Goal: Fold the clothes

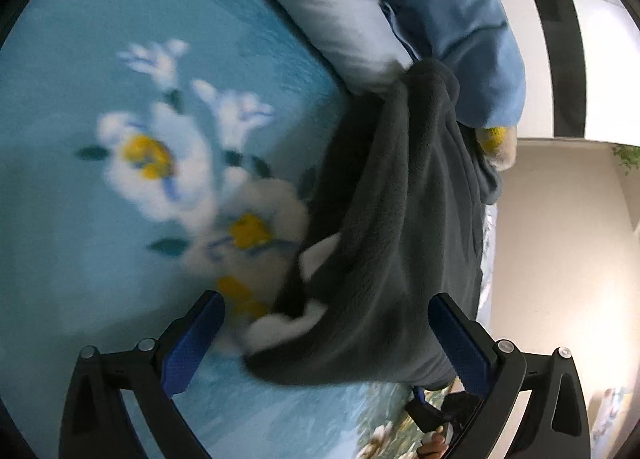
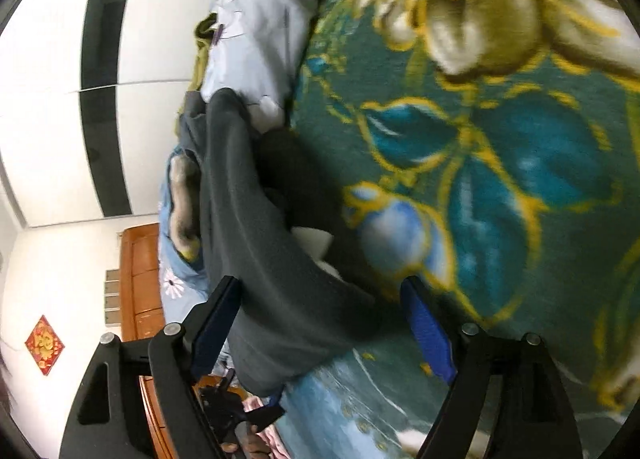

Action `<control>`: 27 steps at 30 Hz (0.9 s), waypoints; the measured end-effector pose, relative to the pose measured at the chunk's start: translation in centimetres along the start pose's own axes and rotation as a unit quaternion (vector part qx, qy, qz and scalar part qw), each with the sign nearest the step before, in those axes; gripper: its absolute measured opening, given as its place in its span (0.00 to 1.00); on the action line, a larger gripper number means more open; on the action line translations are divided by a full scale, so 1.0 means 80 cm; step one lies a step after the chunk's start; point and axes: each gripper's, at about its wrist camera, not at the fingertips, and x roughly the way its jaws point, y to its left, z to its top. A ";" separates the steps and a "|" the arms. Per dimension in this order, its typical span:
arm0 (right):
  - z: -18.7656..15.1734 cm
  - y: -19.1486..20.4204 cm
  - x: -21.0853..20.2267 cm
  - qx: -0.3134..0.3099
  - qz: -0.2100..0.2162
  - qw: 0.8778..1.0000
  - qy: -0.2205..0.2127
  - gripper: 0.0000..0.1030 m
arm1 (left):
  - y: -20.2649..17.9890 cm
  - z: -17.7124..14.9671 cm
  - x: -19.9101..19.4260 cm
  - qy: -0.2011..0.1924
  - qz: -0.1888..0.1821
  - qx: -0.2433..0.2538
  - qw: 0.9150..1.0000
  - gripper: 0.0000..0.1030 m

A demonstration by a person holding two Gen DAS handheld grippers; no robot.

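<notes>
The dark fleece (image 1: 384, 219) lies bunched on the floral blanket (image 1: 80, 219), its far end against the pillow (image 1: 320, 11). It is soft, limp and light; grip at a corner or hem. Its long axis runs from the grippers toward the pillow. The left gripper (image 1: 326, 335) and right gripper (image 2: 320, 323) both stand wide open, straddling the near edge, clamping nothing.

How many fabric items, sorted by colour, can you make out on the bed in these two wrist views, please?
Dark grey: 1, the fleece garment
Light blue: 1, a fleece garment
Pale white-grey: 1, a pillow
Teal floral: 1, the blanket underneath
Total: 4
</notes>
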 end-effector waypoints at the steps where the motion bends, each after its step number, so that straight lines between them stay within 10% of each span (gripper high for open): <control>1: 0.002 0.003 0.006 -0.003 0.006 1.000 0.000 0.80 | -0.004 0.002 0.005 -0.001 0.003 0.010 1.000 1.00; 10: 0.025 0.032 0.059 -0.033 0.022 0.999 -0.006 0.83 | -0.030 0.033 0.029 -0.029 -0.015 0.036 0.999 1.00; 27: 0.030 0.050 0.084 -0.073 0.006 0.997 0.016 0.81 | -0.047 0.039 0.044 0.036 0.024 0.117 0.992 1.00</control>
